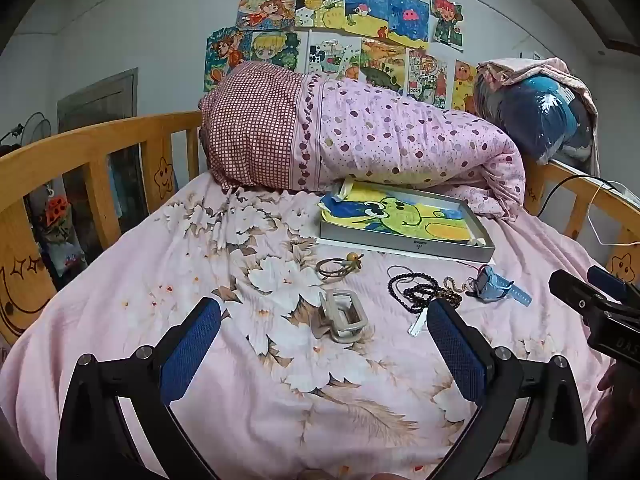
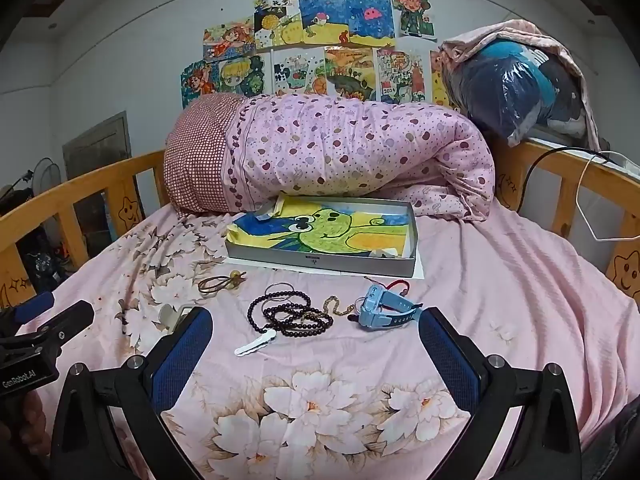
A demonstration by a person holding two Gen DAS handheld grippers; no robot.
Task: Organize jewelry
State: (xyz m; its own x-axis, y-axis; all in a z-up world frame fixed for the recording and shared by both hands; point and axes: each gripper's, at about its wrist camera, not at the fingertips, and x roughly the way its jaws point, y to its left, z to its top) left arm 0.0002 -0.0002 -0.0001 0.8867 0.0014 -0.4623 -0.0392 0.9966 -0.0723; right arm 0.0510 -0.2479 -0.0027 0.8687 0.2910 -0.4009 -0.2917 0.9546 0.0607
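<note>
On the pink flowered bedsheet lie a beige claw hair clip (image 1: 342, 316), a brown hair tie with a wooden bead (image 1: 336, 267), dark bead strings (image 2: 292, 312), a white hair clip (image 2: 256, 343), a thin gold chain (image 2: 336, 306) and a blue watch (image 2: 386, 311). Behind them sits a shallow grey box (image 2: 320, 261) lined with a frog drawing. My left gripper (image 1: 324, 322) hovers open around the claw clip. My right gripper (image 2: 316, 332) hangs open just short of the beads and the watch. Neither holds anything.
A rolled pink dotted quilt (image 2: 340, 152) lies behind the box. Wooden bed rails (image 1: 92, 148) run along the left, with another rail (image 2: 568, 172) at the right carrying cables and a bagged blue bundle (image 2: 520, 88). Drawings (image 2: 320, 40) cover the wall.
</note>
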